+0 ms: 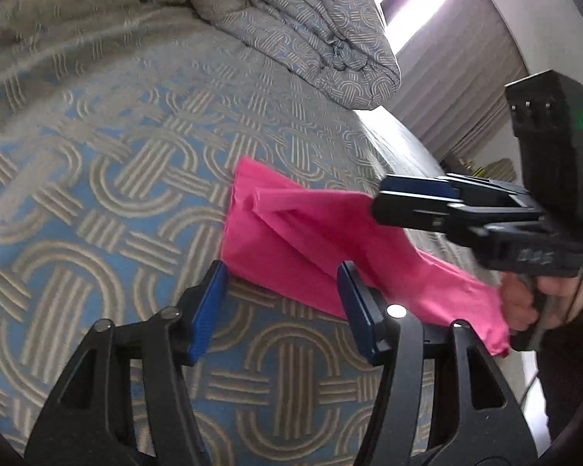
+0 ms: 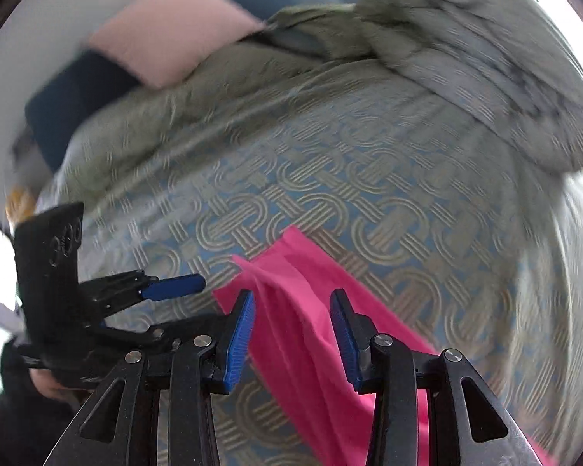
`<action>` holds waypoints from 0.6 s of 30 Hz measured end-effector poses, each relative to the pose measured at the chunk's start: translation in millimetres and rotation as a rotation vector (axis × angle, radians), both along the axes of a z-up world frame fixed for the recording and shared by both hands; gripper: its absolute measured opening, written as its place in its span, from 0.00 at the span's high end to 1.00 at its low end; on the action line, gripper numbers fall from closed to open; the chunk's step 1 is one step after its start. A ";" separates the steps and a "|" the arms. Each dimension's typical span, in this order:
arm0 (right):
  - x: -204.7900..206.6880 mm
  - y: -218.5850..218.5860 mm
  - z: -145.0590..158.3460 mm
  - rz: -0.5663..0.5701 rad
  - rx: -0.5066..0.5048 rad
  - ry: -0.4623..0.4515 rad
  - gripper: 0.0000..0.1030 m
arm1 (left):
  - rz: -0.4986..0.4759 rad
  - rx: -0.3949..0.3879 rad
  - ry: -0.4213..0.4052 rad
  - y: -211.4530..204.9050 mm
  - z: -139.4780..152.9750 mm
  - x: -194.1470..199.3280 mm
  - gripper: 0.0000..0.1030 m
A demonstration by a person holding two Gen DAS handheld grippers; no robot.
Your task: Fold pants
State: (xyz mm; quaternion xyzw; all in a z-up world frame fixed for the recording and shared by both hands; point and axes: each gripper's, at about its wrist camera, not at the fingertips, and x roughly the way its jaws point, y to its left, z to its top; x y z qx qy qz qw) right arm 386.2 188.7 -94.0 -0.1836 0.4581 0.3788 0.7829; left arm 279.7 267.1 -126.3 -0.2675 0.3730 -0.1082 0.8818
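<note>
Lying stretched across the patterned bed (image 1: pixel 97 202), the pink pants (image 1: pixel 291 233) run between both tongs. The right tongs (image 2: pixel 291 326) straddle the fabric, jaws apart; the left tongs (image 1: pixel 281 306) hover apart beside its edge, likely readying a fold.

pink pants (image 2: pixel 311 330) on patterned bedspread (image 2: pixel 408 194), tongs (image 2: pixel 291 334) above

No legible text; only blurred embossed marks on the right gripper (image 1: pixel 381 204) body.
</note>
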 end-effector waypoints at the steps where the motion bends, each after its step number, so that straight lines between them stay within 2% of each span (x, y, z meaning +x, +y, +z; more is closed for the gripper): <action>1: 1.6 5.3 -4.8 0.011 -0.036 -0.015 0.60 | 0.001 -0.013 -0.005 1.5 0.4 0.0 0.51; 4: 12.4 16.4 -21.2 0.029 -0.097 -0.010 0.60 | -0.001 -0.044 -0.014 2.6 2.0 0.1 0.52; 7: 19.3 23.1 -32.1 0.043 -0.093 0.025 0.62 | -0.003 -0.044 -0.008 1.7 2.2 -0.8 0.52; 10: 25.7 22.6 -34.3 0.007 -0.064 0.076 0.95 | 0.001 -0.070 -0.003 2.2 3.1 0.3 0.52; 14: 29.1 11.8 -23.5 -0.049 0.007 0.105 0.96 | 0.010 -0.084 0.008 -1.0 5.1 9.6 0.52; 18: 28.4 1.9 -7.4 -0.052 0.063 0.117 0.96 | 0.012 -0.108 0.024 -4.1 3.0 20.2 0.52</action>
